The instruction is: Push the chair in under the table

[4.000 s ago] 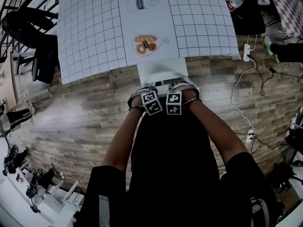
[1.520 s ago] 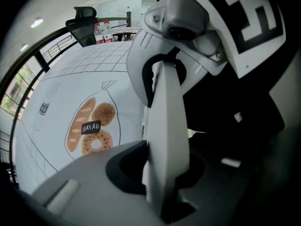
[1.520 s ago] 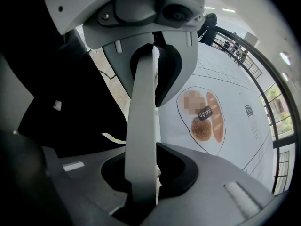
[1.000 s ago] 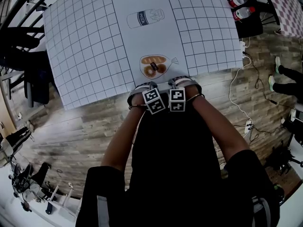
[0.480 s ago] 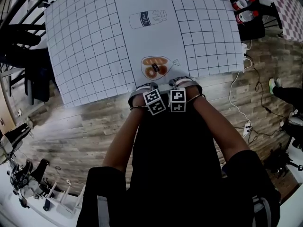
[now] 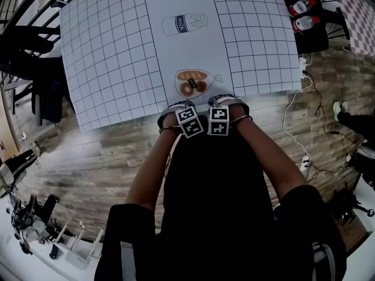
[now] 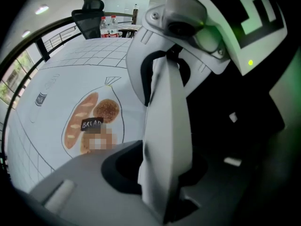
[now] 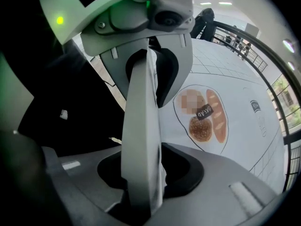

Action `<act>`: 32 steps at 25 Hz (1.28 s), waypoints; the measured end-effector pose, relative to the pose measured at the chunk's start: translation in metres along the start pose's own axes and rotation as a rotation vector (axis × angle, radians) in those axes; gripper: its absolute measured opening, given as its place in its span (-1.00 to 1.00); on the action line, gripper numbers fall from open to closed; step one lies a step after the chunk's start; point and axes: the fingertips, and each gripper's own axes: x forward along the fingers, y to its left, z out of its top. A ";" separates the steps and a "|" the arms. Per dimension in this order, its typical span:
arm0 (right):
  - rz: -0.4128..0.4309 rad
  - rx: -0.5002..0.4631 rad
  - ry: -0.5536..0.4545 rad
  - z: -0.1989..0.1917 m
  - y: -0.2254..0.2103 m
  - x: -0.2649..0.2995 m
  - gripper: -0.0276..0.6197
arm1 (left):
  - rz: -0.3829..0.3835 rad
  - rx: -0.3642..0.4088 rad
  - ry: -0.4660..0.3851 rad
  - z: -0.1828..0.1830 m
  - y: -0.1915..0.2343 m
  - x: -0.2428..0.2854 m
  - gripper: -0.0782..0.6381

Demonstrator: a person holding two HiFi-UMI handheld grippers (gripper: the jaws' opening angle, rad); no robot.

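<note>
Head view: pale grey plastic chair (image 7: 70, 185), seat judged already beneath white grid-printed table (image 6: 105, 51), back rim directly under left tongs (image 6: 179, 115) and right tongs (image 6: 225, 111), equally near. Rim's long axis crosswise, parallel to table edge; chair facing table, away from person. Both tongs released, just been opening, rim loosely between.

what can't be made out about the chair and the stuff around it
Chair seat and legs: in no view; in the head view the table and the person's torso cover them.
Rest of the chair back: cut off at both gripper views' lower edges.
Bottles' labels: too small, head view.
</note>
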 end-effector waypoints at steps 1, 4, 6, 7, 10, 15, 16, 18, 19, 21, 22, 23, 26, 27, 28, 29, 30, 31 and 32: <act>-0.005 0.003 -0.003 0.000 -0.001 -0.002 -0.49 | 0.007 0.005 -0.010 0.001 0.000 -0.001 -0.37; -0.018 0.014 -0.022 0.003 0.001 -0.011 -0.50 | 0.004 -0.002 -0.071 0.009 -0.004 -0.010 -0.36; -0.026 0.022 -0.042 0.007 0.000 -0.018 -0.48 | -0.006 -0.034 -0.105 0.013 -0.004 -0.016 -0.33; -0.030 0.027 -0.050 0.008 -0.002 -0.023 -0.48 | -0.004 -0.046 -0.114 0.012 -0.003 -0.020 -0.29; -0.026 0.063 -0.066 0.009 -0.005 -0.036 -0.42 | 0.022 -0.056 -0.130 0.008 0.000 -0.030 -0.28; -0.057 0.119 -0.094 0.008 -0.004 -0.059 -0.36 | 0.075 -0.104 -0.166 0.000 -0.002 -0.051 -0.28; -0.071 0.135 -0.108 0.008 -0.005 -0.065 -0.36 | 0.086 -0.114 -0.180 0.000 -0.002 -0.057 -0.28; -0.098 0.165 -0.131 0.007 -0.006 -0.075 -0.37 | 0.109 -0.142 -0.219 0.001 0.000 -0.070 -0.28; -0.111 0.179 -0.141 0.007 -0.007 -0.081 -0.37 | 0.120 -0.161 -0.243 0.002 0.000 -0.077 -0.28; -0.125 0.214 -0.166 0.008 -0.008 -0.094 -0.37 | 0.141 -0.215 -0.306 0.004 0.004 -0.094 -0.29; -0.123 0.237 -0.180 0.009 -0.007 -0.101 -0.37 | 0.147 -0.252 -0.339 0.004 0.005 -0.103 -0.29; -0.116 0.264 -0.197 0.011 -0.006 -0.108 -0.37 | 0.150 -0.290 -0.367 0.004 0.008 -0.112 -0.30; -0.098 0.359 -0.273 0.016 -0.007 -0.129 -0.38 | 0.170 -0.366 -0.426 0.004 0.014 -0.138 -0.31; -0.104 0.391 -0.307 0.018 -0.009 -0.137 -0.39 | 0.183 -0.380 -0.451 0.006 0.015 -0.147 -0.31; -0.117 0.425 -0.346 0.022 -0.013 -0.146 -0.41 | 0.197 -0.393 -0.481 0.008 0.017 -0.156 -0.32; -0.134 0.463 -0.391 0.026 -0.017 -0.157 -0.43 | 0.213 -0.407 -0.514 0.011 0.019 -0.166 -0.34; -0.153 0.507 -0.442 0.030 -0.021 -0.169 -0.44 | 0.229 -0.423 -0.550 0.014 0.021 -0.177 -0.35; -0.173 0.558 -0.501 0.036 -0.026 -0.183 -0.47 | 0.245 -0.438 -0.586 0.017 0.023 -0.189 -0.37; -0.192 0.614 -0.566 0.042 -0.031 -0.198 -0.49 | 0.262 -0.452 -0.622 0.020 0.025 -0.201 -0.39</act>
